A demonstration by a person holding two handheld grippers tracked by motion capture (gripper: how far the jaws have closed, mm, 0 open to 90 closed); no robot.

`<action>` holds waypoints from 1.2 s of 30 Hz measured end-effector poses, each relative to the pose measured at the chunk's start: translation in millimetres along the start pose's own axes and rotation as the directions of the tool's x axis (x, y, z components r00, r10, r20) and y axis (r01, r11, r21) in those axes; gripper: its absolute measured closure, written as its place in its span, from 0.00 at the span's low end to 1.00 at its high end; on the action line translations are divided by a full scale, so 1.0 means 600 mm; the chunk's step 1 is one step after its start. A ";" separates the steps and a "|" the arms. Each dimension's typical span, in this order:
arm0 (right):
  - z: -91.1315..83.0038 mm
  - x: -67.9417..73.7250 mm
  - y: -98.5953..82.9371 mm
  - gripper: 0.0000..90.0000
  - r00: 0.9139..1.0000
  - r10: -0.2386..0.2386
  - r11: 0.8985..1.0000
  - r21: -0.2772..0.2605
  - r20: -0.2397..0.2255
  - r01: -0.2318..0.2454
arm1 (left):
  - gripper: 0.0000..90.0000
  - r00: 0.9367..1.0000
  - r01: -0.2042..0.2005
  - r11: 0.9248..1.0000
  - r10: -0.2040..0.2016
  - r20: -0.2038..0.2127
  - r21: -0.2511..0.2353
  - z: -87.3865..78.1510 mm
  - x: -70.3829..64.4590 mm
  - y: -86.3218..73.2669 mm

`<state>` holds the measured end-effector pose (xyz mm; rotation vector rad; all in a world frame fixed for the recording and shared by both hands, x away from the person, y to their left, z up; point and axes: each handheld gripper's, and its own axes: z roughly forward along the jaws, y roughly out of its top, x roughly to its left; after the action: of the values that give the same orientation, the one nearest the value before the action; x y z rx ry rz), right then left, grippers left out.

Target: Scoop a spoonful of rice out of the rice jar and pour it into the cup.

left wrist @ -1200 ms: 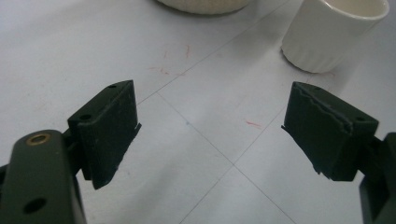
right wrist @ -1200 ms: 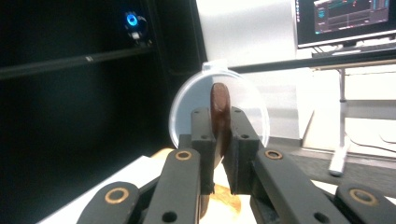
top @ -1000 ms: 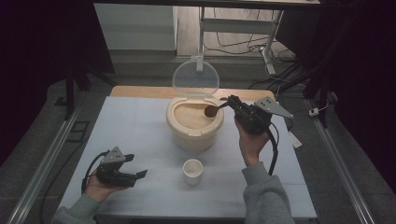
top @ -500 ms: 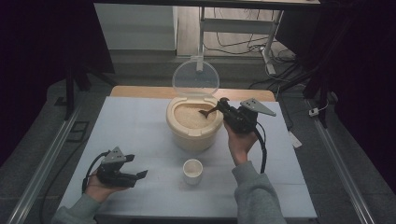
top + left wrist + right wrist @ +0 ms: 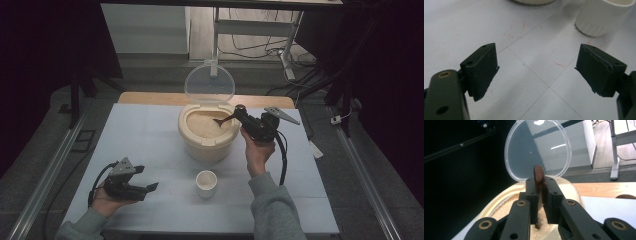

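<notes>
Claws: one (image 5: 239, 111) gripping one spoon (image 5: 223, 120), one (image 5: 148, 187) gaping.

High view overlooks table (image 5: 150, 150); tool views sit close.

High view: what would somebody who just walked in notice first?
Probably the round cream rice container in the middle of the table, full of rice, its clear lid standing open behind. The right claw dips a brown spoon into the rice. A small white cup waits in front.
</notes>
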<state>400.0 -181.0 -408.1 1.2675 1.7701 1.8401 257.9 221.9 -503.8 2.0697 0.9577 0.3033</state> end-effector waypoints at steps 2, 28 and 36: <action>-0.001 -0.003 -0.001 0.92 1.000 0.016 1.000 -0.002 0.001 -0.016 | 0.19 1.000 0.000 1.000 0.000 0.001 -0.001 0.000 0.000 0.000; -0.018 -0.032 -0.006 0.92 0.949 0.308 0.950 -0.023 -0.065 -0.310 | 0.19 1.000 -0.004 1.000 0.004 -0.001 0.000 0.000 0.000 0.000; -0.017 -0.035 -0.010 0.92 0.925 0.372 0.927 -0.025 -0.077 -0.375 | 0.19 1.000 -0.004 1.000 0.004 -0.001 -0.001 -0.001 0.000 0.000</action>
<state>402.4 -202.0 -420.2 1.6356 1.5988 2.1314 257.7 222.5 -503.6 2.0711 0.9538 0.3073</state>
